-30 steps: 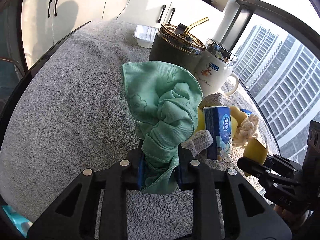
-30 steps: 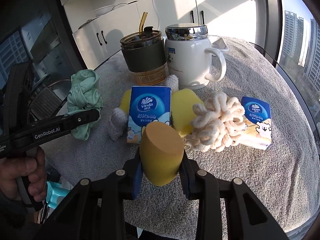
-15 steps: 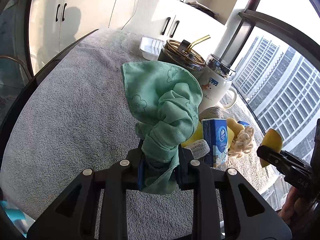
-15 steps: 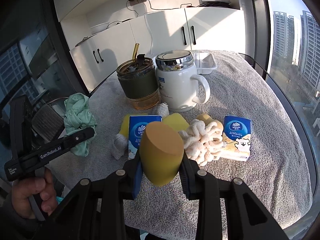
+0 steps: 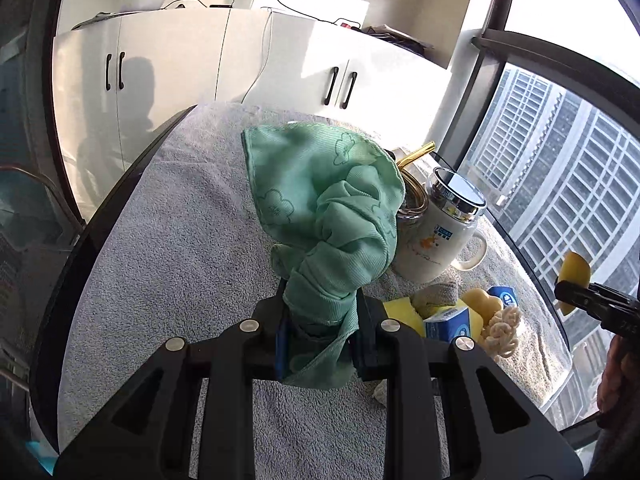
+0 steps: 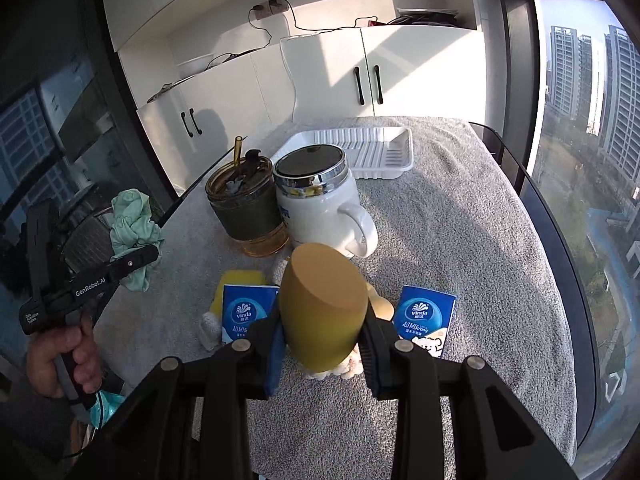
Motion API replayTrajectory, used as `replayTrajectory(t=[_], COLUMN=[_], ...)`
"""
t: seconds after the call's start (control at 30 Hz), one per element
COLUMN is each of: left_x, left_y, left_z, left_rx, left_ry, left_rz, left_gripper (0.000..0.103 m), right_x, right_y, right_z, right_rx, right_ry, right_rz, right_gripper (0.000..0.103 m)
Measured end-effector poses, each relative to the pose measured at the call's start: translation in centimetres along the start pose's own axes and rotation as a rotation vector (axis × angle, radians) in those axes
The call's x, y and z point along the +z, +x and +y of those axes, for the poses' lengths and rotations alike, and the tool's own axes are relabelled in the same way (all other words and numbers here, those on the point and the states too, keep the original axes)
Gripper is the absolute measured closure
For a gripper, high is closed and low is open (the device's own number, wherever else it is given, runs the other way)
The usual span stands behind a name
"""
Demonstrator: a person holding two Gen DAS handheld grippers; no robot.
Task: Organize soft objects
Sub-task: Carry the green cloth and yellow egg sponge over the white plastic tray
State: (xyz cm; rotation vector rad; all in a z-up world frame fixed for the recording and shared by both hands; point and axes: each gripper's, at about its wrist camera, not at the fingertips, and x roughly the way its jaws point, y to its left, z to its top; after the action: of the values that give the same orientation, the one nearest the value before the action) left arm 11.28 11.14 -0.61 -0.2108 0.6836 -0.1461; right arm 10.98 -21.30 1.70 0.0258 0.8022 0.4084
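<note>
Green cloth (image 5: 332, 216) bunched and clamped in my left gripper (image 5: 320, 336), held clear above the left edge of the grey-towelled table (image 6: 460, 216). My right gripper (image 6: 322, 340) pinches a yellow sponge (image 6: 322, 304) above the tissue packs (image 6: 424, 316) near the front edge. White mug (image 6: 316, 208) stands mid-table, white tray (image 6: 360, 152) at the far edge.

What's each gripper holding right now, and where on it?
Left gripper: bunched green cloth, pinched at its lower gathered end. Right gripper: yellow egg-shaped sponge, clamped across its lower sides.
</note>
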Motion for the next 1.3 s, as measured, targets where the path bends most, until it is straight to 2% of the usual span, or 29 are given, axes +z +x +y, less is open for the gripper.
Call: replayTrajectory(t=[0.13,0.23,0.33,0.47,0.63,0.73,0.83,1.0,1.17,1.3], left_x=[3.3,6.7,10.2,14.5,18.0,18.9,19.1,18.1,16.8,17.0], left_y=[1.0,2.8,5.7,10.4,17.0,21.2,25.4,30.0,32.8,33.1], left_z=[0.9,1.1,1.0,0.8,-0.4,-1.7,-2.7,-2.7,-1.8,-2.0], left_rx=[0.001,0.028,0.054,0.025,-0.029,-0.034,-0.062,-0.081,-0.066,-0.064], left_ry=[0.036,0.112,0.191,0.258,0.303,0.353,0.389,0.419,0.406,0.396], left_rz=[-0.032,-0.049,-0.024,0.043,0.133,0.194,0.290,0.377,0.423,0.410], left_gripper=[0.081,0.081,0.081,0.081,0.081,0.081,0.081,0.081,0.080,0.077], right_x=[2.9,5.9,9.6,14.7,19.6,21.9,23.7,24.3,24.2,23.7], right_y=[0.4,1.4,2.9,7.2,15.6,21.2,25.8,31.4,34.9,36.6], right_z=[-2.9,-5.5,-7.6,-9.6,-10.3,-10.2,-9.8,-8.7,-8.7,-8.5], right_rx=[-0.044,-0.078,-0.099,-0.086,-0.068,-0.051,-0.035,-0.024,-0.046,-0.047], right_ry=[-0.021,-0.032,-0.047,-0.075,-0.111,-0.130,-0.136,-0.241,-0.281,-0.284], right_rz=[0.001,0.013,0.028,0.092,0.204,0.263,0.307,0.396,0.431,0.440], right_gripper=[0.068,0.068,0.068,0.068,0.068,0.068,0.068,0.068,0.068,0.066])
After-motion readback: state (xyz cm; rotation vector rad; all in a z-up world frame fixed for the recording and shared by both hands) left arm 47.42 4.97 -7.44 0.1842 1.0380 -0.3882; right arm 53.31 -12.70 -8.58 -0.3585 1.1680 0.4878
